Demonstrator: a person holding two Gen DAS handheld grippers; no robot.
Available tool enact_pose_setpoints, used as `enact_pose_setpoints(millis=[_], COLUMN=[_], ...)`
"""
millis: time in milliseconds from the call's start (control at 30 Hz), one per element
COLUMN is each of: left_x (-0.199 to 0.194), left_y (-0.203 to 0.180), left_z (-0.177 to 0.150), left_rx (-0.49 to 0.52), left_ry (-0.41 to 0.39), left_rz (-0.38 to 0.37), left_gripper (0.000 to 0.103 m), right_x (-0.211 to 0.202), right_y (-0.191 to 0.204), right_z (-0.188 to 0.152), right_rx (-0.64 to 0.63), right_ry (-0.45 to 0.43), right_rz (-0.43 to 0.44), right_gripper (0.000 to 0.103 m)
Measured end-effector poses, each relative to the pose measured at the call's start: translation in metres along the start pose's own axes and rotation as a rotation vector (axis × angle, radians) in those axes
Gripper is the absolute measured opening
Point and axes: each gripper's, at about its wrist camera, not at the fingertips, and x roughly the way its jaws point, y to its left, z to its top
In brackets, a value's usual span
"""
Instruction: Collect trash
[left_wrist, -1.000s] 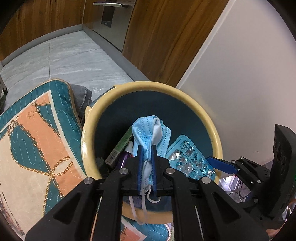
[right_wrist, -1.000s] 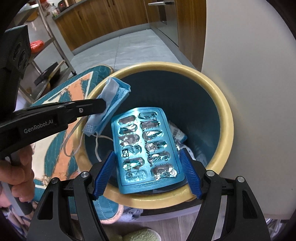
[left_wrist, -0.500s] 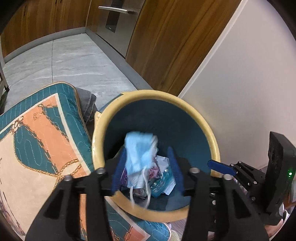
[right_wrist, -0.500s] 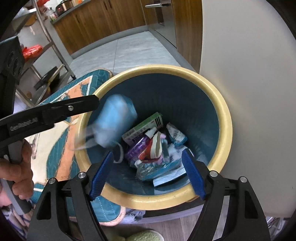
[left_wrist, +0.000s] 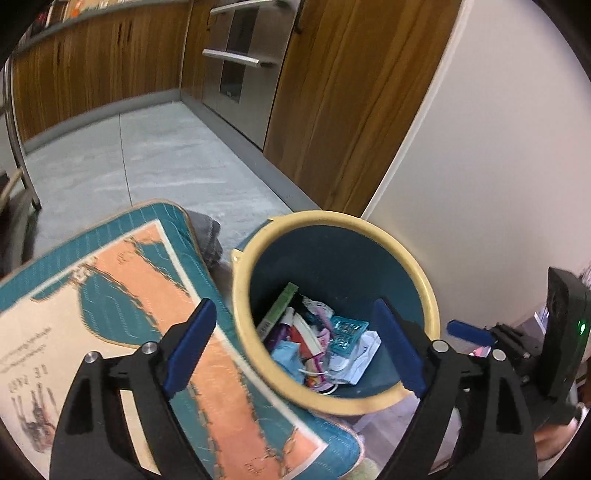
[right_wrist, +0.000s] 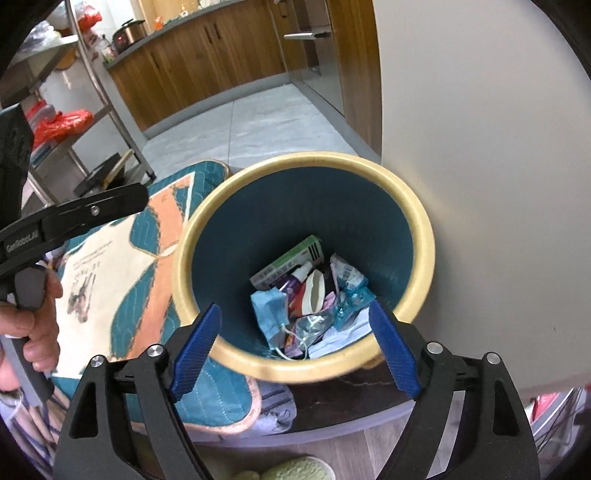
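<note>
Trash fills the bottom of a round bin (right_wrist: 421, 236) with a thick cream-yellow rim and a dark teal inner wall, standing on the floor against a pale wall (right_wrist: 480, 147) on its right. Lying loose in the pile are a crumpled light-blue face mask (right_wrist: 271, 308) with white ear loops on the near left, a turquoise foil blister pack (right_wrist: 352, 301) on the right, a green-and-white cardboard box (right_wrist: 288, 262) tilted against the far side, a small white bottle (right_wrist: 301, 271) beside a purple wrapper, and some white paper at the near edge.

Above the bin, the right gripper (right_wrist: 295, 339) points down into it, its blue ribbed pads spread wide and opening further, with nothing between them but the view of the rubbish below. The left gripper (left_wrist: 291, 343) hangs over the bin's left rim, and its jaws are likewise wide and opening, holding nothing; one blue pad sits over the cushion, the other over the bin's right side. In the right wrist view the left tool's black arm reaches in from the left, gripped by a person's hand (right_wrist: 33, 325).

Just left of the bin, touching its rim, lies a quilted teal, orange and cream cushion (left_wrist: 129, 295). Farther off, grey floor tiles (left_wrist: 155, 166) run to wooden cabinets (left_wrist: 332, 110) and a steel oven front (left_wrist: 240, 66). A metal shelf rack (right_wrist: 92, 92) stands at the far left.
</note>
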Motion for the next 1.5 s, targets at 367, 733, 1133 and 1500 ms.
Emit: enact_pose_setpoints(millis=[367,733,1133,1500], left_x=[-0.041,-0.057,-0.073,-0.068], left_y=[0.0,-0.009,-0.01,-0.012], left_z=[-0.016,-0.036,-0.052,-0.054], left_rx=[0.032,0.045,0.048,0.045], left_ry=[-0.068,-0.084,-0.122,-0.108], left_rz=[0.048,0.081,0.146,0.176], left_gripper=[0.097,0.097,0.097,0.097], right_x=[-0.024,-0.04,-0.055,-0.065], right_y=[0.008,0.012,0.005,0.004], right_z=[-0.014,-0.021,-0.026,-0.03], right_rx=[-0.011,-0.009,0.016,0.024], right_ry=[-0.07,-0.117,-0.18,-0.218], right_rz=[0.01,0.009,-0.01,-0.059], right_gripper=[0.09,0.092,0.094,0.094])
